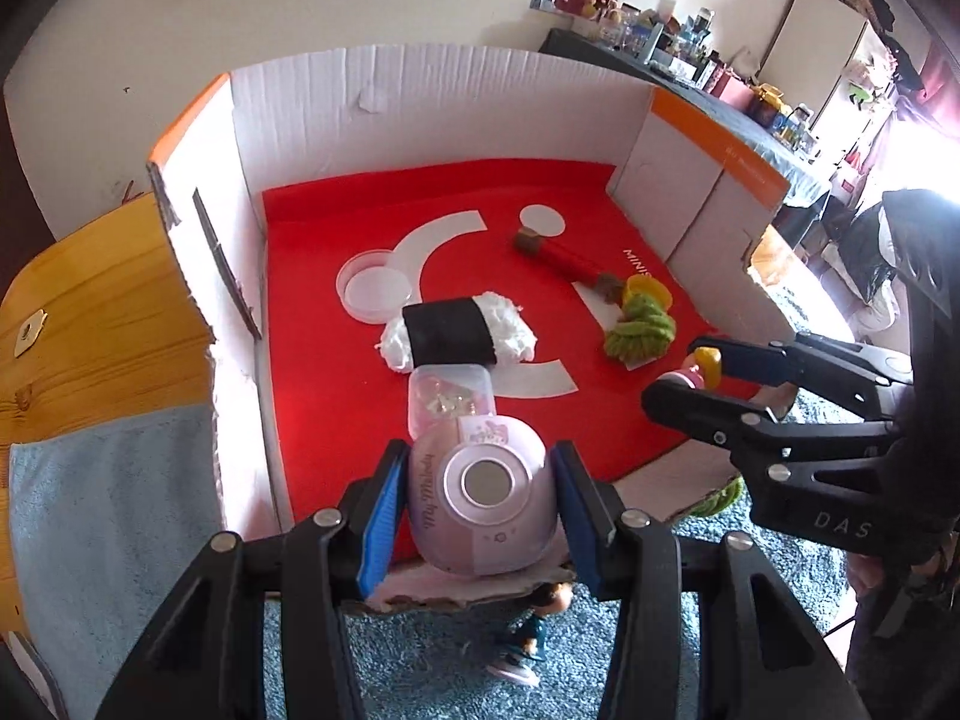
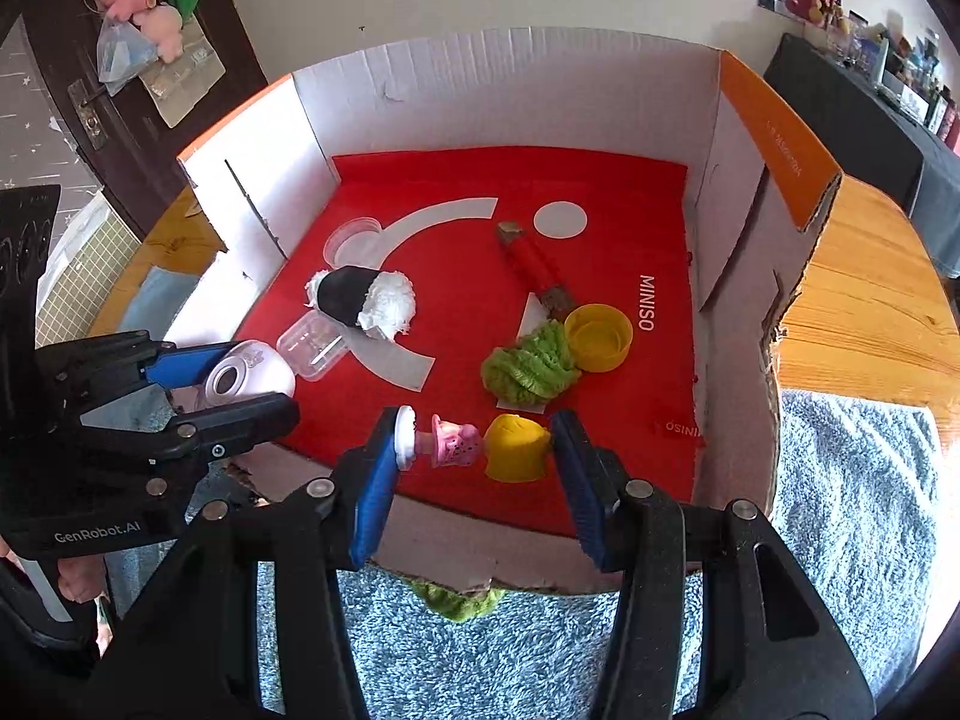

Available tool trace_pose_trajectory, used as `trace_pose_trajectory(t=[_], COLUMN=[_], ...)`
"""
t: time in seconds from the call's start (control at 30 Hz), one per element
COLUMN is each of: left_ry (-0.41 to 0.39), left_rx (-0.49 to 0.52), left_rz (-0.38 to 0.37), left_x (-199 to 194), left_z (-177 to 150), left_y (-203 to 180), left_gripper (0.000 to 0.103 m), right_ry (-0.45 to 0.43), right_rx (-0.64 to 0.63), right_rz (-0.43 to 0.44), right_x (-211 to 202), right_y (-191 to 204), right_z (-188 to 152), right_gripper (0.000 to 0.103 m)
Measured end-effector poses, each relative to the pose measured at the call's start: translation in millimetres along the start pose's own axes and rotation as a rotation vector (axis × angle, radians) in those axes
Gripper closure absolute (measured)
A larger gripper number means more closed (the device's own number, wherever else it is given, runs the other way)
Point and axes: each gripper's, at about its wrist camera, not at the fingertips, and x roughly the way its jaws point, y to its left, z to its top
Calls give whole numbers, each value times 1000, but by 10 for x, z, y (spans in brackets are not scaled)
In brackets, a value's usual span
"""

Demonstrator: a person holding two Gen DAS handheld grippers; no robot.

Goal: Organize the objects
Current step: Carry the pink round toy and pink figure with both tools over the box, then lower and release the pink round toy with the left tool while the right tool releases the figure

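While both grippers hang over the near edge of the cardboard box (image 2: 510, 90), each carries something, so the step in hand looks like bringing items into the box. The left gripper (image 1: 477, 501) has its blue-padded fingers (image 1: 381, 516) pressed against the sides of a pink rounded case (image 1: 483, 510), which sits just above the torn front wall, close behind a small clear container (image 1: 450, 399). The right gripper (image 2: 474, 450) pinches a toy figure (image 2: 474, 444) end to end, white base against one pad, yellow head against the other, over the red liner (image 2: 456, 192). Already lying inside are a rice-ball toy (image 2: 363, 297), a red tube (image 2: 534, 264), green yarn (image 2: 531, 366), a yellow cap (image 2: 600, 336) and a clear lid (image 2: 351, 240). Next, each gripper probably needs to lower into a bare red patch, clear of its neighbours, then spread its fingers. More items appear to lie on the blue carpet (image 2: 840, 510) outside.
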Motion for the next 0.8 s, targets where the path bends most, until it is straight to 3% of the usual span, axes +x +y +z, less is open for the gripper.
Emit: trace_pose_trajectory(t=[0.27, 0.8], left_ry=[-17, -96], left_rx=[-38, -51], left_rz=[-7, 27], left_x=[135, 243], left_z=[68, 119], left_y=[38, 47], left_gripper=[53, 53], right_ry=[13, -32], right_rx=[6, -14], right_rz=[-13, -139], right_x=[87, 271], right_y=[4, -21], right_z=[24, 53], right_gripper=[55, 55])
